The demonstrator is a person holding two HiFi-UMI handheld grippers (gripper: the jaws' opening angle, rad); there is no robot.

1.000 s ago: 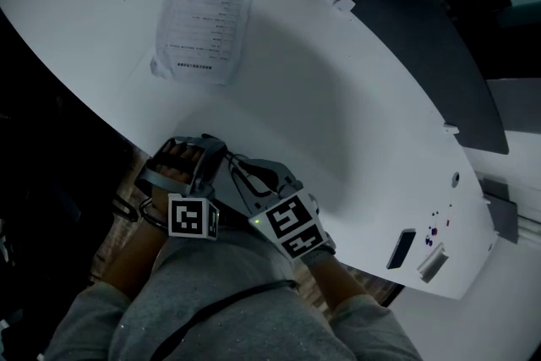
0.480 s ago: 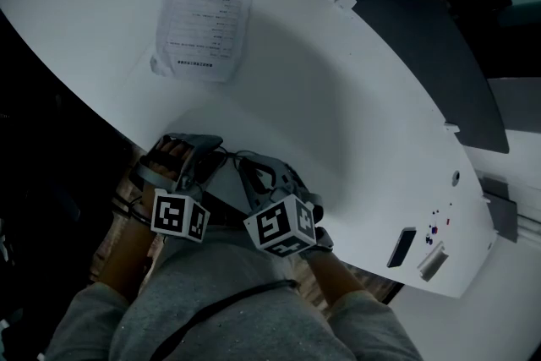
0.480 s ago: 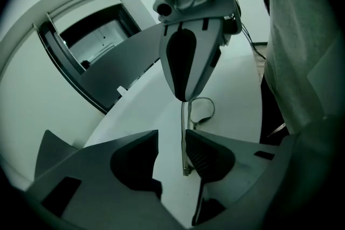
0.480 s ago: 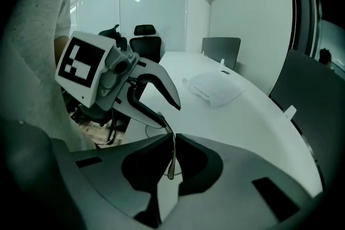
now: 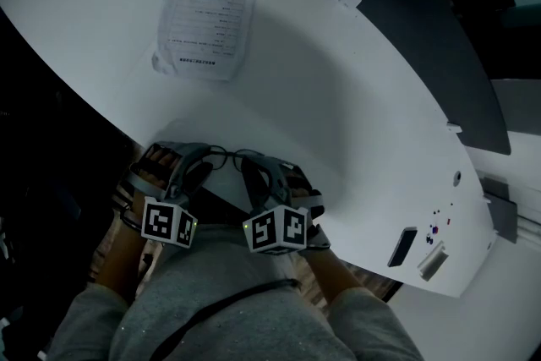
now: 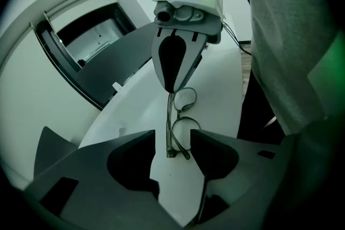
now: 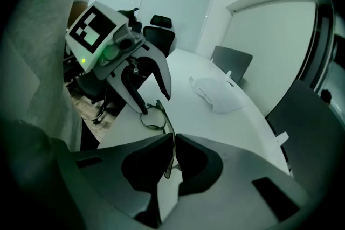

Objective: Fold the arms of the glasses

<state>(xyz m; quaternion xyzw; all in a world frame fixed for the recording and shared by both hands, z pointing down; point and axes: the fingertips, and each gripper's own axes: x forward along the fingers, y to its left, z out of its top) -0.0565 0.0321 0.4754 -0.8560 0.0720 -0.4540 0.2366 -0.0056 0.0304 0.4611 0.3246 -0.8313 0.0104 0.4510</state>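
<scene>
Left gripper (image 6: 172,140) drawn leftward since before, jaws being opened around glasses (image 6: 168,126), one arm pinched by right gripper (image 7: 171,149).

Table (image 5: 338,97): white, hard, smooth, low sheen, no grain.
Sheet (image 5: 203,21): printed paper in clear plastic, crinkled, slightly glossy.
Glasses (image 6: 171,121): thin dark wire-like frame, looks like metal. Lenses clear with a faint glint.
Left gripper (image 6: 172,140), jaws opening with a glasses arm loose between them: dark grey plastic, matt, smooth.
Right gripper (image 7: 173,140): same matt grey plastic, with a paler, slightly shiny shell.
Cubes (image 5: 169,224): white faces, flat black print.
Top (image 5: 228,300): grey knit cloth, soft, lightly flecked.
</scene>
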